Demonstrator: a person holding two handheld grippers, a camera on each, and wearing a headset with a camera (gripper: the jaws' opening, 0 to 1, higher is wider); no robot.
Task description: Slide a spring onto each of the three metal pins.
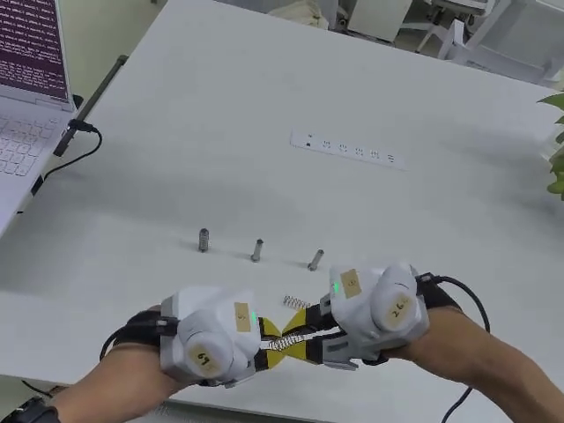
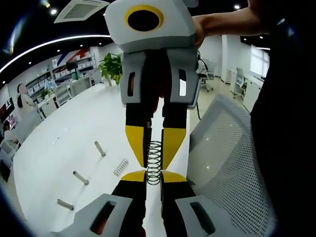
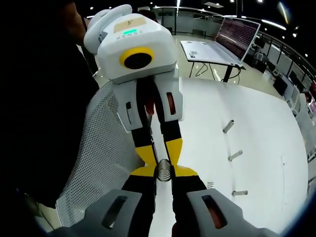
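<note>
Three short metal pins stand in a row on the white table: left pin (image 1: pixel 204 240), middle pin (image 1: pixel 256 250), right pin (image 1: pixel 315 259). The left one looks thicker and ribbed. My left gripper (image 1: pixel 275 342) and right gripper (image 1: pixel 304 330) meet tip to tip at the table's near edge. A small steel spring (image 1: pixel 289 337) is held between them, each gripper shut on one end. In the left gripper view this spring (image 2: pixel 154 163) runs from my own jaws up into the right gripper (image 2: pixel 154 148). A second spring (image 1: pixel 295 302) lies loose just beyond the grippers.
A white power strip (image 1: pixel 348 150) lies further back. At the far left there is an open laptop (image 1: pixel 26 79) with a black cable (image 1: pixel 79 145). A grey mesh chair (image 2: pixel 232 163) is below the table's near edge. Plant leaves (image 1: pixel 555 150) reach in at the right.
</note>
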